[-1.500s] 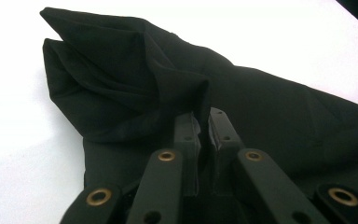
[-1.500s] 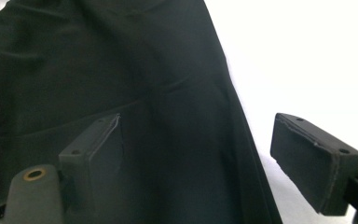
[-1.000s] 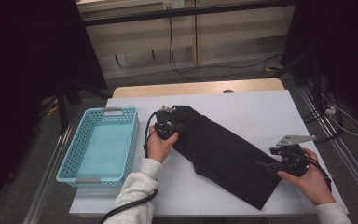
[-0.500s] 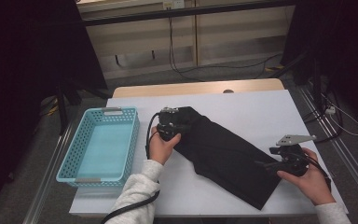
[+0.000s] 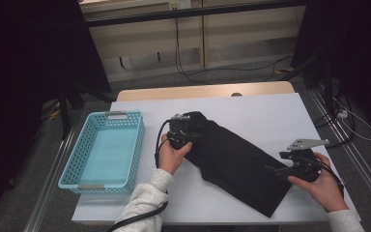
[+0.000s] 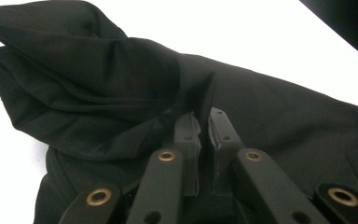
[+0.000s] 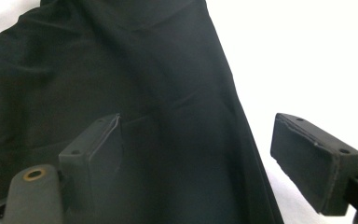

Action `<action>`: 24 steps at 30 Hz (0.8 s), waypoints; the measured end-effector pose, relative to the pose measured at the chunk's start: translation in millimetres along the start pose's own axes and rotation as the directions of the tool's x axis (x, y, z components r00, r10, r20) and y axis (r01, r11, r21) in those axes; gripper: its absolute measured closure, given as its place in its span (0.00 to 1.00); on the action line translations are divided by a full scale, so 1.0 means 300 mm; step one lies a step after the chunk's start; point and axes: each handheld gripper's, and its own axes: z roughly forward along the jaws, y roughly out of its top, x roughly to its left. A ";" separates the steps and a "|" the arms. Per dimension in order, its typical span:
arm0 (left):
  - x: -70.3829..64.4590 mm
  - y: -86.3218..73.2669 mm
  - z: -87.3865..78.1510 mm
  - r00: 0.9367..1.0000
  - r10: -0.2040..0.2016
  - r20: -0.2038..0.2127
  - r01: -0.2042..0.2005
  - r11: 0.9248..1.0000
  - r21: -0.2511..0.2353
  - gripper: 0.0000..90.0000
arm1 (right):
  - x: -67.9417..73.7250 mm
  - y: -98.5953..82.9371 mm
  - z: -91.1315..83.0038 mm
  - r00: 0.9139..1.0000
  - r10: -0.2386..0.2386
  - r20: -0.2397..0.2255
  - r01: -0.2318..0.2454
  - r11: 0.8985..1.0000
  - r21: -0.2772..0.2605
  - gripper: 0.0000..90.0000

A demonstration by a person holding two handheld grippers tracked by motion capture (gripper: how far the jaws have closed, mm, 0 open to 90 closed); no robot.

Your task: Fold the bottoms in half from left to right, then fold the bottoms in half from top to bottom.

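A black cloth point(image 5: 232, 157) lies slantwise on the white table, from the middle toward the near right corner. At its upper left end my left gripper point(image 5: 189, 129) is shut on a raised fold of the cloth point(image 6: 121, 84); the jaws point(image 6: 204, 130) pinch the fabric between them. My right gripper point(image 5: 276, 170) is at the cloth's lower right end, open. Its two pads point(image 7: 98, 149) stand wide apart over the cloth's edge point(image 7: 186, 121), one above the fabric and one above the bare table.
A light blue plastic basket point(image 5: 79, 166) stands empty at the table's left side. The white table point(image 5: 270, 116) has bare surface behind the cloth and along its front edge. Cables and dark frames stand on the floor beyond the table.
My left gripper has shifted slightly right and away with the cloth's end. The right gripper has stayed at the lower right end.
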 end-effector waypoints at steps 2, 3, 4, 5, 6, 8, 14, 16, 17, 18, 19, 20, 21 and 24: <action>-0.010 0.000 0.000 1.000 0.006 0.007 -0.006 1.000 0.004 0.94 | 0.000 0.001 -0.003 1.000 0.001 0.000 -0.001 1.000 -0.002 0.19; -0.015 -0.002 0.000 1.000 0.003 0.020 -0.003 1.000 0.001 0.94 | 0.001 0.002 -0.003 1.000 -0.002 0.000 0.002 1.000 -0.005 0.19; -0.026 -0.004 0.001 1.000 0.011 0.020 -0.011 1.000 -0.006 0.94 | 0.002 0.003 -0.003 1.000 -0.002 -0.002 0.002 1.000 -0.007 0.19; -0.030 -0.006 -0.001 1.000 0.019 0.021 -0.019 1.000 0.001 0.94 | 0.002 0.002 -0.002 1.000 -0.004 -0.003 0.004 1.000 -0.005 0.19; -0.035 -0.011 -0.001 0.999 0.019 0.031 -0.019 1.000 -0.003 0.94 | 0.002 0.002 -0.001 1.000 -0.003 0.000 0.003 1.000 -0.002 0.19; -0.046 -0.022 0.001 0.999 0.019 0.039 -0.019 1.000 -0.003 0.94 | 0.001 0.003 0.002 1.000 -0.004 0.000 0.004 1.000 0.000 0.19; -0.084 -0.054 0.016 0.997 0.043 0.066 -0.043 0.999 0.004 0.94 | 0.007 0.011 0.009 1.000 -0.007 -0.007 0.007 1.000 -0.002 0.19; -0.101 -0.061 0.021 0.995 0.059 0.075 -0.060 0.998 0.009 0.94 | 0.008 0.011 0.009 1.000 -0.005 -0.007 0.005 1.000 -0.003 0.19; -0.106 -0.063 0.021 0.995 0.064 0.080 -0.066 0.998 0.015 0.94 | 0.010 0.010 0.008 1.000 -0.006 -0.007 0.006 1.000 -0.004 0.19; -0.115 -0.067 0.024 0.994 0.070 0.082 -0.071 0.997 0.012 0.94 | 0.010 0.009 0.007 1.000 -0.006 -0.007 0.006 1.000 -0.002 0.19; -0.125 -0.071 0.027 0.993 0.082 0.081 -0.084 0.996 0.013 0.94 | 0.010 0.007 0.007 1.000 -0.007 -0.005 0.007 1.000 0.000 0.19; -0.131 -0.072 0.030 0.992 0.093 0.085 -0.095 0.995 0.019 0.94 | 0.010 0.006 0.006 1.000 -0.008 -0.005 0.008 1.000 0.000 0.19; -0.139 -0.074 0.033 0.991 0.094 0.091 -0.096 0.995 0.016 0.94 | 0.010 0.004 0.005 1.000 -0.006 -0.004 0.006 1.000 -0.002 0.19; -0.160 -0.082 0.035 0.988 0.114 0.100 -0.117 0.993 0.023 0.94 | 0.012 0.002 0.004 1.000 -0.006 -0.005 0.006 1.000 0.000 0.19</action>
